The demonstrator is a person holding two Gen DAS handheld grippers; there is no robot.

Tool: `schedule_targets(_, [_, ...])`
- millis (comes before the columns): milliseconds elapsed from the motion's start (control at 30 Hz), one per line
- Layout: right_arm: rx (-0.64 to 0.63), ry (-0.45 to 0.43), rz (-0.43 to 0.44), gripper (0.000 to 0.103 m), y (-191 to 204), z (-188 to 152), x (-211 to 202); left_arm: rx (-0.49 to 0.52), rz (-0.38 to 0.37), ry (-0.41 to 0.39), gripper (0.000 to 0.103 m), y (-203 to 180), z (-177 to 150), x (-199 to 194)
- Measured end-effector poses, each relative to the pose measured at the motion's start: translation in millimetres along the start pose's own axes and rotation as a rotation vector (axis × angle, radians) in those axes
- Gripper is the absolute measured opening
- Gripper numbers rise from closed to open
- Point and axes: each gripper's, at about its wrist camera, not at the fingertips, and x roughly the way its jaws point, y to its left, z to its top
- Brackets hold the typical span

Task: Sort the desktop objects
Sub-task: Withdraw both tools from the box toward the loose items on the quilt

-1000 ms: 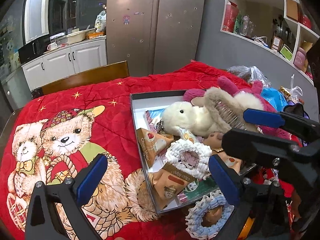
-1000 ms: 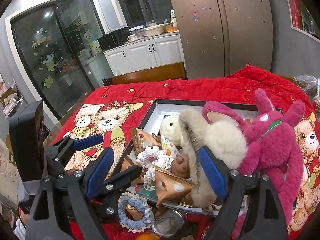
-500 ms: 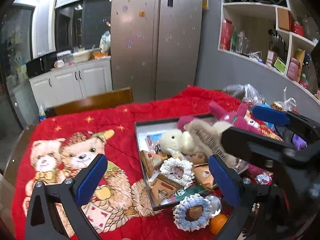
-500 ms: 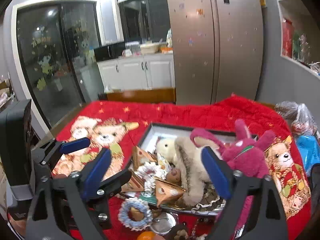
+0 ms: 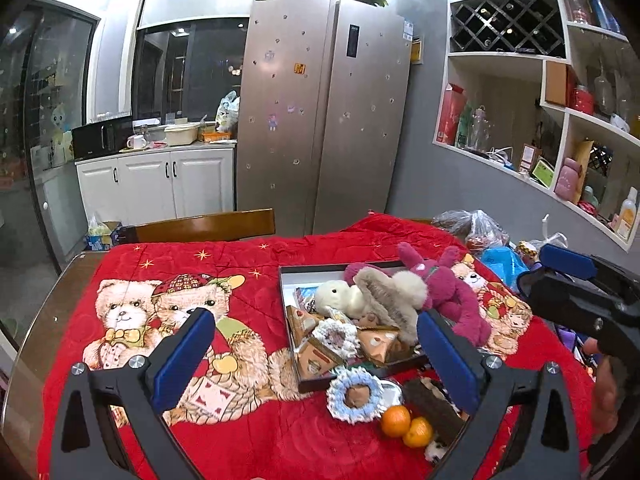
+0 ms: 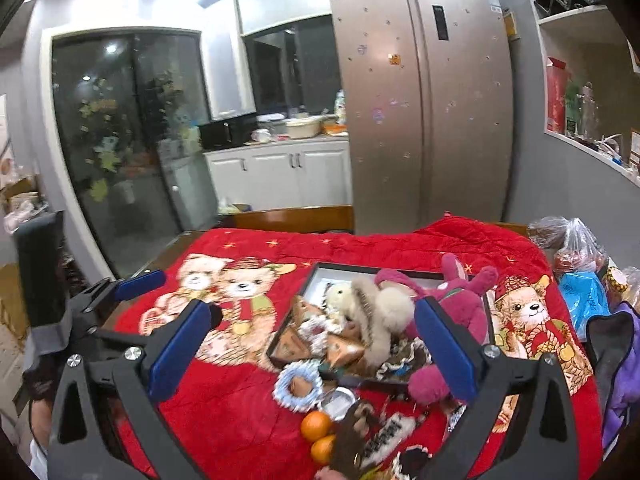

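Note:
A dark shallow box sits on the red bear-print blanket, heaped with a white plush, a beige furry toy, triangular snack packs and a white crocheted ring. A magenta plush rabbit lies across its right side. In front lie a blue crocheted ring and two oranges. My left gripper and right gripper hover above the table's near side, both open and empty.
A wooden chair back stands at the table's far edge. Plastic bags and a blue pouch crowd the right side. The blanket's left half holds nothing. A fridge and wall shelves stand behind.
Both grippers have risen and drawn back from the box, so more table and room shows. The right gripper's jaws have widened. The oranges have come into view.

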Motion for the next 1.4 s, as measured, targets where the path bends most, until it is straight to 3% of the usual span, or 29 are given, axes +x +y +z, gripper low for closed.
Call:
schedule_targets(233, [-0.005,-0.019,-0.075,0.103,-3,-36,-40,0.018,-0.007,-0.025,0.103,-17,-21,-24])
schedule_targets(433, [-0.018,-0.034,-0.085,0.103,-9,-80,-54,0.053,-0.026,-0.023,0.103,-34,-47,-28])
schedule_targets(700, [-0.017,-0.024,-0.109,0.103,-33,-135,-43,0.035,-0.068,0.033,0.103,-51,-85,4])
schedule_targets(867, [0.005,0.001,-0.145,0.103,-61,-152,-34,0.088,-0.100,0.119,0.103,-79,-106,32])
schedule_targets(1033, [0.042,0.033,-0.167,0.102,-90,-167,-21,0.116,-0.116,0.161,0.103,-99,-115,52])
schedule_targets(1133, [0.064,0.079,-0.196,0.096,-105,-177,-7,0.132,-0.110,0.181,0.103,-108,-118,62])
schedule_targets(1400, [0.137,0.116,-0.157,0.095,-126,-191,5,0.115,-0.109,0.223,0.103,-111,-122,89])
